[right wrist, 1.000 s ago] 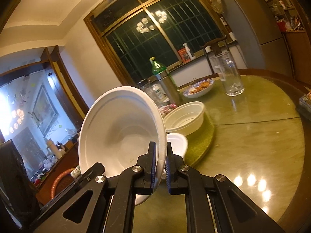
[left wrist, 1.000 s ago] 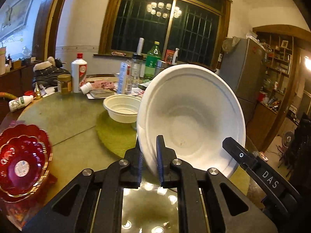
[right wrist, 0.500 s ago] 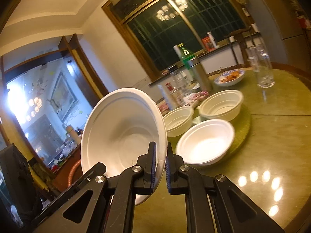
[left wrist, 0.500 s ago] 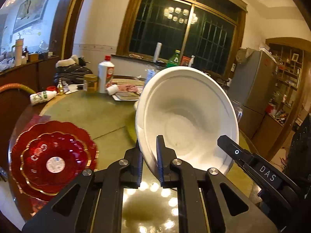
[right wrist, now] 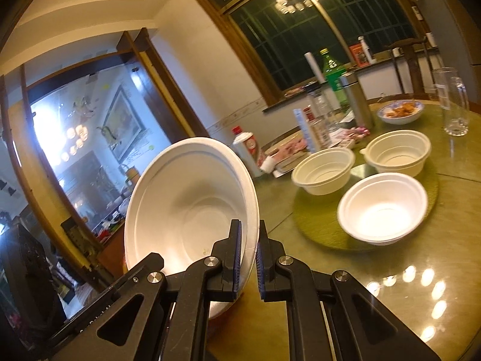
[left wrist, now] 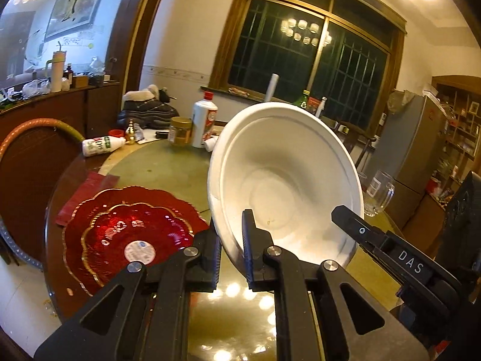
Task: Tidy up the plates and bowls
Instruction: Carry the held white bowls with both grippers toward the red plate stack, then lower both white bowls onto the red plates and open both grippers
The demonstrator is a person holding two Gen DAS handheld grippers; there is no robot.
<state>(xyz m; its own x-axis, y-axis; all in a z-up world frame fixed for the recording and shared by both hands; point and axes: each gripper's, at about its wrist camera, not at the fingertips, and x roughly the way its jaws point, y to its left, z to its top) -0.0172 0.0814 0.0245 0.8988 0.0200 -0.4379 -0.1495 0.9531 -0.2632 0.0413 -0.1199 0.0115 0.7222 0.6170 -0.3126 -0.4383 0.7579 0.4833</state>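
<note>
White foam bowl is pinched by its rim in both the left gripper and the right gripper; keep it level, and release together over the stacked bowls at right.

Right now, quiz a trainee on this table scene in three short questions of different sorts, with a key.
1. True or false: both grippers pinch the rim of one large white bowl.
2. How many empty bowls rest on the green mat? A two, B three, C five.
3. Fill in: left of the held bowl lie stacked ____ scalloped plates.

Key: 1 true, left gripper and right gripper both grip it. 2 B. 3 red.
</note>
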